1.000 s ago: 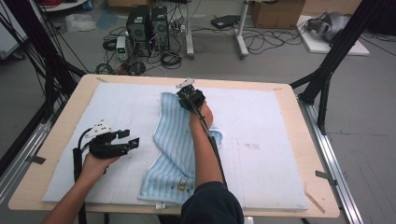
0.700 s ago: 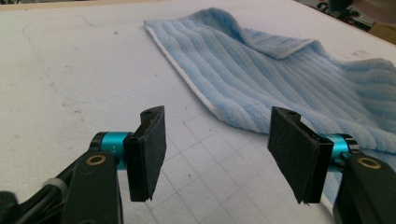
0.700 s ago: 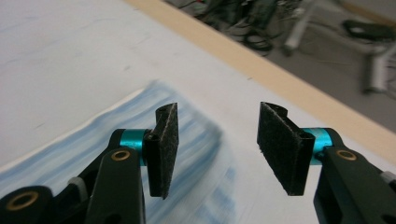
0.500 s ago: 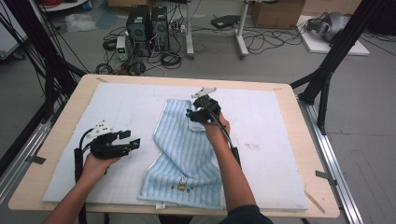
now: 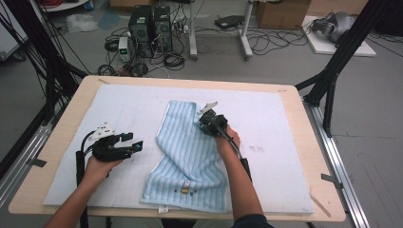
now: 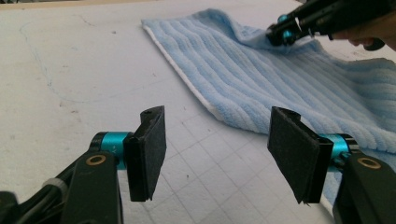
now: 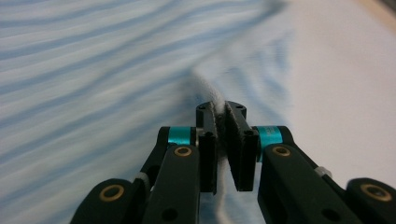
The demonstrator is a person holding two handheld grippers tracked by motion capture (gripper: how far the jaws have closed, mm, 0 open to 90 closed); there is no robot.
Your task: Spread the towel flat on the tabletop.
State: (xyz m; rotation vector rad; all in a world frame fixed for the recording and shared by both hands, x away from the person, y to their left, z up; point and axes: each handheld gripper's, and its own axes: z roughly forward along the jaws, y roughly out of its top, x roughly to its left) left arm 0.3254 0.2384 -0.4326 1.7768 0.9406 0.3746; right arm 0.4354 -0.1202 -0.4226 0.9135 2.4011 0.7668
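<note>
Towel (image 5: pixel 190 152) work on a padded table: I am handling a light blue striped towel that lies on a white mat (image 5: pixel 285 142) near the middle of the table (image 5: pixel 57 137). The towel runs from the near edge of the mat toward the far side, with a small printed motif near its near hem. Its far part is rumpled and partly doubled over.

My right gripper (image 5: pixel 205 119) is at the towel's far right edge. In the right gripper view, its jaws are pressed together on a thin ridge of towel edge (image 7: pixel 219 105), so the cloth is pinched and lifted slightly off the mat. The blur of the stripes there suggests the hand is moving.

My left gripper (image 5: pixel 134 145) rests on the mat to the left of the towel, near but not touching it. In the left gripper view, its jaws stand wide apart with nothing between them, aimed at the towel's white-trimmed left edge (image 6: pixel 187 81). The right gripper (image 6: pixel 287 30) shows farther off in that view, holding the cloth.

I judge this to be the spreading step: one corner is being drawn out to flatten the towel, probably ahead of folding. The next move calls for the right gripper to carry its edge outward and lay it flat, while the left one closes on the opposite edge to keep the towel from sliding.
</note>
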